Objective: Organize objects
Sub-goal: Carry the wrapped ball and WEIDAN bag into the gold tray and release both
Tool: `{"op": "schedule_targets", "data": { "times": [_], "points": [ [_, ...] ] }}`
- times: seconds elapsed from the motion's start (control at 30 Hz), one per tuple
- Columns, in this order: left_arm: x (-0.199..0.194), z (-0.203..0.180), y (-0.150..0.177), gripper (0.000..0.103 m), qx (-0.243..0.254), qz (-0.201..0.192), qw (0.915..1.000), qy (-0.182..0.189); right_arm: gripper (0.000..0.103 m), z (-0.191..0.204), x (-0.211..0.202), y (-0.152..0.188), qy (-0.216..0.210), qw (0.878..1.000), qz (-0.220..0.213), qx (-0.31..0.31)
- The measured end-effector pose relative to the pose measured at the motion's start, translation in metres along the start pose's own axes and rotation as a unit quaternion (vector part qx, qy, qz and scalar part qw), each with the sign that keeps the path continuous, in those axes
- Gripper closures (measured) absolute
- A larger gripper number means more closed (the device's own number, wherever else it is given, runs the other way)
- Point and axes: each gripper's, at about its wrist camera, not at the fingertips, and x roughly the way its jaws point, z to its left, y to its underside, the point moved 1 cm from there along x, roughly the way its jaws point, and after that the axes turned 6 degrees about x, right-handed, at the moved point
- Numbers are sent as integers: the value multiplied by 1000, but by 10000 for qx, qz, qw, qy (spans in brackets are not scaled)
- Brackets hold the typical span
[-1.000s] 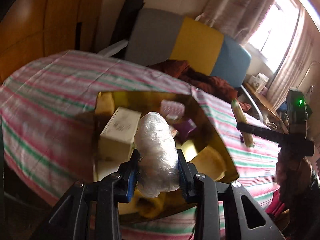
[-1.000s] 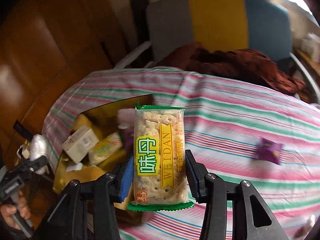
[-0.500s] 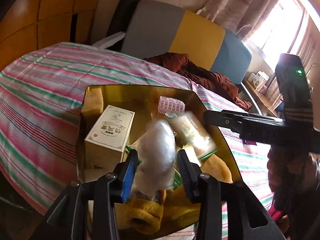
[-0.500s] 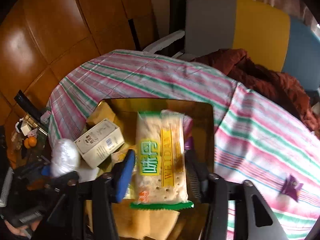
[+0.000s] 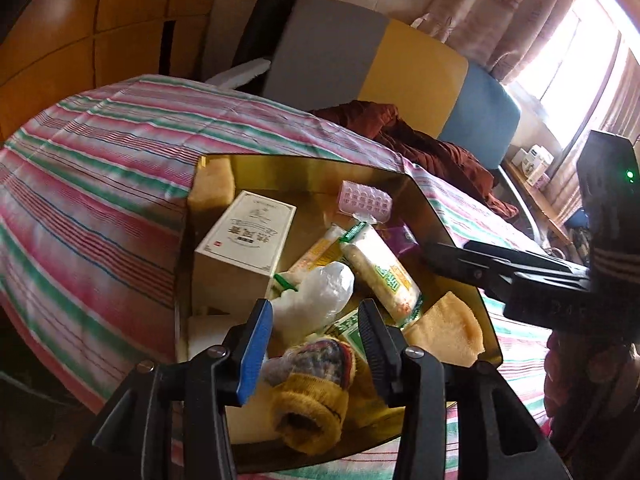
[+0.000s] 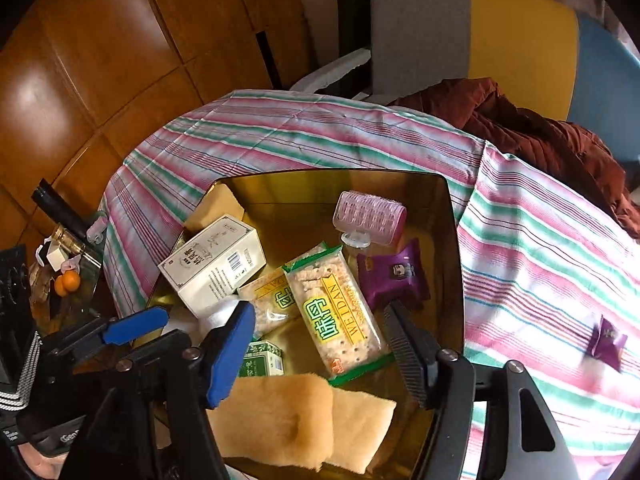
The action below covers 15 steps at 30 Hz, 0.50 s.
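Clutter fills the gold tray (image 6: 452, 216) on the striped counter (image 5: 100, 168). Only the left wrist view shows the plastic-wrapped bundle (image 5: 320, 296) lying free between the partly parted left tool (image 5: 316, 332), beside the white box (image 5: 244, 240). Only the right view shows the green-edged cracker pack (image 6: 340, 312) flat in the tray, released by the widening right tool (image 6: 320, 344), and a purple wrapper (image 6: 608, 342) out on the cloth.

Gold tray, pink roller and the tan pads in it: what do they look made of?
Gold tray: probably metal or metallised card; its walls mirror the items. Pink roller: looks like a plastic core with a bristly gridded sleeve, hair-curler style. Tan pads: soft foam or sponge, going by the matte, dimpled, rounded surface.
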Motion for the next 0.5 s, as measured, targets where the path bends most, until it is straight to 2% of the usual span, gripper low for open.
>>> {"op": "schedule_targets", "data": {
  "times": [0.2, 0.5],
  "points": [
    [-17, -4, 3, 58, 222, -228, 9988, -365, 19, 5, -12, 11, 90, 9997, -223, 55],
    [-33, -20, 8, 58, 572, -497, 9946, -702, 14, 11, -29, 24, 320, 9978, -582, 29]
  ]
}}
